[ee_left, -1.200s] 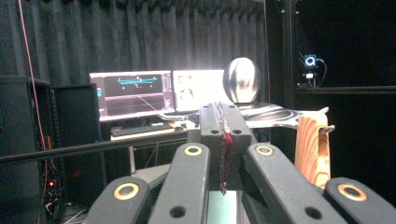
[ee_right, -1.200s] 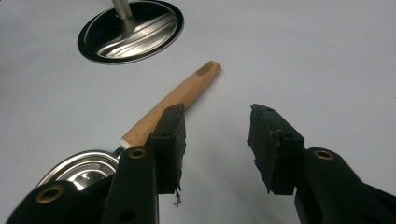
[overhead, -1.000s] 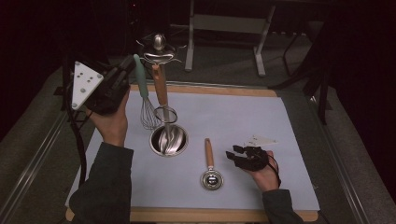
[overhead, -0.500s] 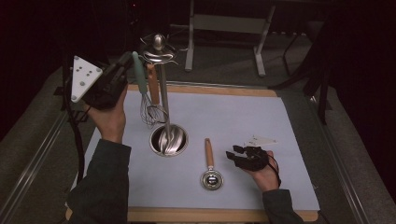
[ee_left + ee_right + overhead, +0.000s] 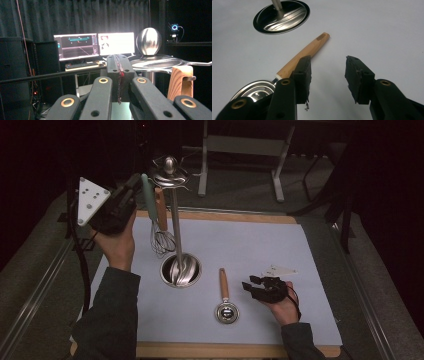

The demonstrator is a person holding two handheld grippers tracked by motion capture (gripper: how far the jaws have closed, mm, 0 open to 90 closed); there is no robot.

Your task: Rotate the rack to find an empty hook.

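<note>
Well, left gripper (image 5: 134, 195) holds whisk (image 5: 159, 232) beside rack pole (image 5: 176, 227).

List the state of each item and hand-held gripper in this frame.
Whisk: lifted off the mat, hanging upright beside the stand.
Left hand-held gripper: shut on the whisk's handle.
Right hand-held gripper: open, empty.
Wooden-handled measuring cup: lying flat on the mat.
Utensil stand: upright.

The high view looks forward and down from above the person's side onto the table (image 5: 310, 245). The left gripper view rides raised, facing level past the rack's top (image 5: 155, 62) toward distant monitors (image 5: 96, 45). The right gripper view sits low and close over the mat, sharing the wooden-handled utensil (image 5: 304, 55) (image 5: 225, 295) and rack base (image 5: 282, 16) (image 5: 181, 270) with the high view.
</note>
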